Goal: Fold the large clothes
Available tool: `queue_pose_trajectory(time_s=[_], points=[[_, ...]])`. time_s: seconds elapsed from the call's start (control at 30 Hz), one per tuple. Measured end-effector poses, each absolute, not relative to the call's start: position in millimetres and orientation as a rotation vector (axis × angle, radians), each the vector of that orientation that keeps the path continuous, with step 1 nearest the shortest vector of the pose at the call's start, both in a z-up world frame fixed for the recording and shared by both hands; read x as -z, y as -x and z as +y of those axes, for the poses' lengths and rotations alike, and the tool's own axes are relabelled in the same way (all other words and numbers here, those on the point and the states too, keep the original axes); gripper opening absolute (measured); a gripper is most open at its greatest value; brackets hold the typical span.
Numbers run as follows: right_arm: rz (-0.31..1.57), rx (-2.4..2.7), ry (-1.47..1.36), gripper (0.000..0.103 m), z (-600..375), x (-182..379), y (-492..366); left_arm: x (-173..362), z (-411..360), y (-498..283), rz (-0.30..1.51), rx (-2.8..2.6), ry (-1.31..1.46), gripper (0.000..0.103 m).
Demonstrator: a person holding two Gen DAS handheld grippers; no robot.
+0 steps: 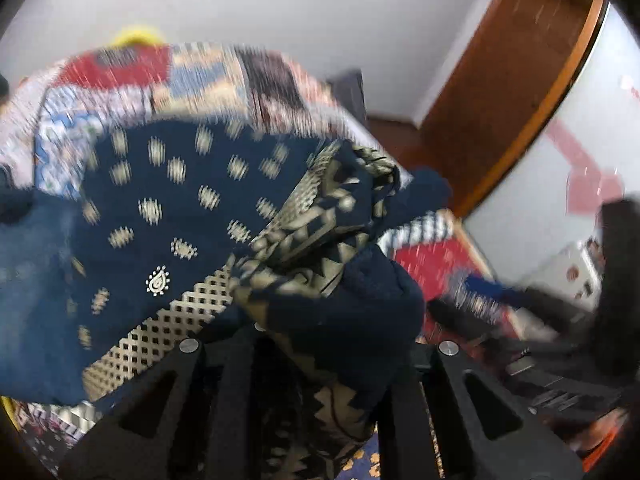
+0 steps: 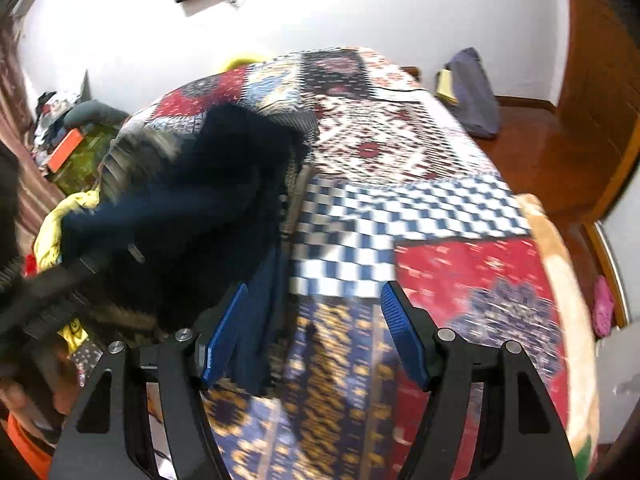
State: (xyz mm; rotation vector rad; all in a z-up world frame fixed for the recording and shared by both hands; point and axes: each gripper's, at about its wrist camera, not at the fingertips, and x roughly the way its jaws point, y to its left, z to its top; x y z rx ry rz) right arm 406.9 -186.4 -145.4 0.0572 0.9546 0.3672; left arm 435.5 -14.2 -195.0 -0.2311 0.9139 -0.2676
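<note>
A large navy garment (image 1: 168, 208) with gold motifs and a gold lattice border fills the left wrist view. My left gripper (image 1: 316, 344) is shut on a bunched part of it and holds it up above the bed; its fingertips are hidden by the cloth. In the right wrist view the same garment (image 2: 208, 208) hangs dark and bunched at the left, held by the other gripper's black arm. My right gripper (image 2: 314, 332) is open, with blue pads (image 2: 404, 340) apart. A fold of the navy cloth hangs beside its left pad; nothing is clamped.
A patchwork quilt (image 2: 400, 144) covers the bed. Yellow cloth (image 2: 52, 232) and clutter lie at the left side. A grey-blue bag (image 2: 472, 88) leans on the far wall, by a wooden door (image 2: 592, 80). A pink slipper (image 2: 602, 308) lies on the floor at right.
</note>
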Motion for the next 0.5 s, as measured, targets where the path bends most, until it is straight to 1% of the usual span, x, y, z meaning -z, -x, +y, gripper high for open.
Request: queue_pose_trajectory(time_s=[0.1,0.2,0.23,0.3,0.5], points=[[0.957,-0.355,-0.081,0.065,-201.8,143.7,-405.5,199.4,-20.8,-431.9,0.914,0.251,0.137,0.011],[0.96,-0.363,-0.097,0.065,-208.8,141.9,-400.6,194.8,-16.3,-429.3,0.922,0.248,0.109,0.012],[0.959,-0.362,-0.096,0.065,-211.0,141.3,-399.5,192.9,-14.8,-428.7,0.928,0.247,0.106,0.016],[0.956,-0.361,-0.091,0.065,-215.6,139.6,-397.4,187.7,-16.1,-422.4,0.935,0.258,0.103,0.018],[0.917,-0.372,-0.09,0.065,-217.9,124.9,-387.6,167.2,-24.8,-384.8,0.926,0.239,0.001,0.031]])
